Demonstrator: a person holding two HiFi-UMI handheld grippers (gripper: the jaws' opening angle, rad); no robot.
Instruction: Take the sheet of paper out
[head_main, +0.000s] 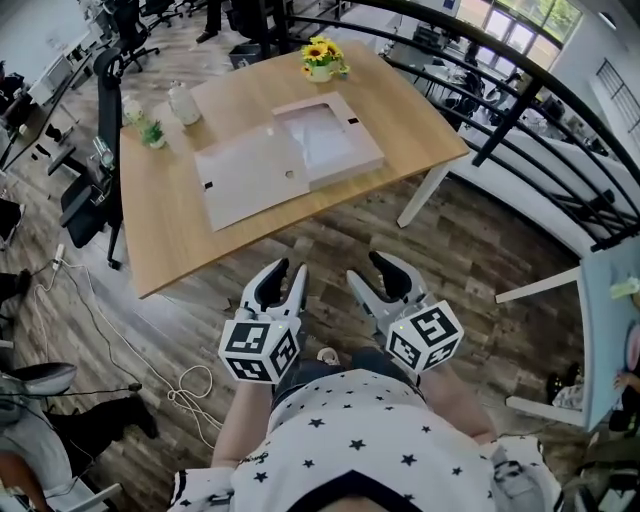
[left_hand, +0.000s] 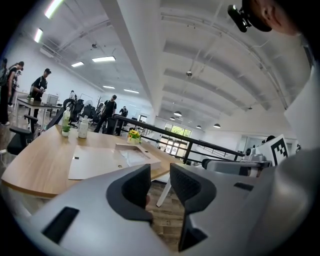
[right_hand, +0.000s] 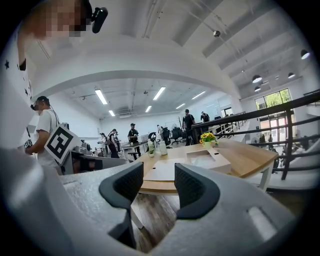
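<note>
An open flat cardboard box lies on the wooden table (head_main: 170, 240). Its lid (head_main: 250, 175) is folded out to the left. Its shallow tray (head_main: 352, 160) holds a pale sheet of paper (head_main: 322, 137). Both grippers hang over the wood floor in front of the table, close to the person's body and well short of the box. My left gripper (head_main: 287, 273) is open with nothing between its jaws, and so is my right gripper (head_main: 373, 273). The left gripper view shows the open left gripper (left_hand: 160, 175) with the tray (left_hand: 132, 154) far beyond. In the right gripper view, the right gripper (right_hand: 159, 177) points toward the tray (right_hand: 209, 161).
A sunflower pot (head_main: 320, 58) stands at the table's far edge, with a white bottle (head_main: 184, 103) and a small plant (head_main: 152, 133) at far left. A black chair (head_main: 90, 190) is at the table's left, a cable (head_main: 190, 390) on the floor, a black railing (head_main: 520, 100) to the right.
</note>
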